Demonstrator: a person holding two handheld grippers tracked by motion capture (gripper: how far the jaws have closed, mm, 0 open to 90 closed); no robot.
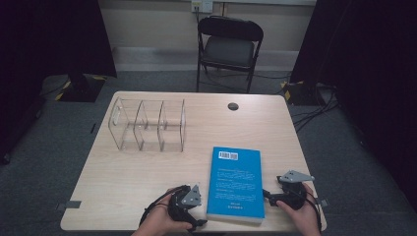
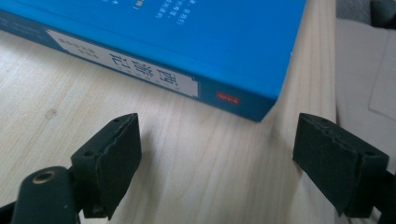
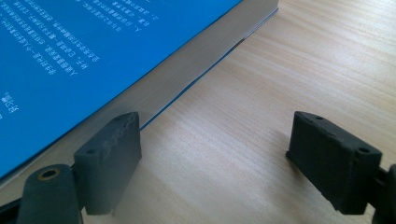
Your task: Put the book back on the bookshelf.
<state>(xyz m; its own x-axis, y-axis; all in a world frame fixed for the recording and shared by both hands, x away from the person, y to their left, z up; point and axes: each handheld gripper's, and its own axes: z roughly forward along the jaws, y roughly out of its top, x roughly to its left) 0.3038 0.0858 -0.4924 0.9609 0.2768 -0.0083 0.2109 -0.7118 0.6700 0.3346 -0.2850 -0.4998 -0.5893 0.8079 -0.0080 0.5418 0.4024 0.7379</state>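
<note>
We are flanking the blue book [image 1: 235,184], lying flat at the table's [image 1: 123,191] near edge, long axis running away from us. The left gripper [image 1: 189,204] and right gripper [image 1: 275,194] are both gaping wide, empty, just beside its long sides.

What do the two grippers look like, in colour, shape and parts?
Both are black. The left gripper and the right gripper each carry a grey three-cornered plate on top, and a black cable trails from each. In the gripper views, each has two blocky black pads with wavy front edges and small screw holes. A brass-coloured ring sits near one pad.
</note>
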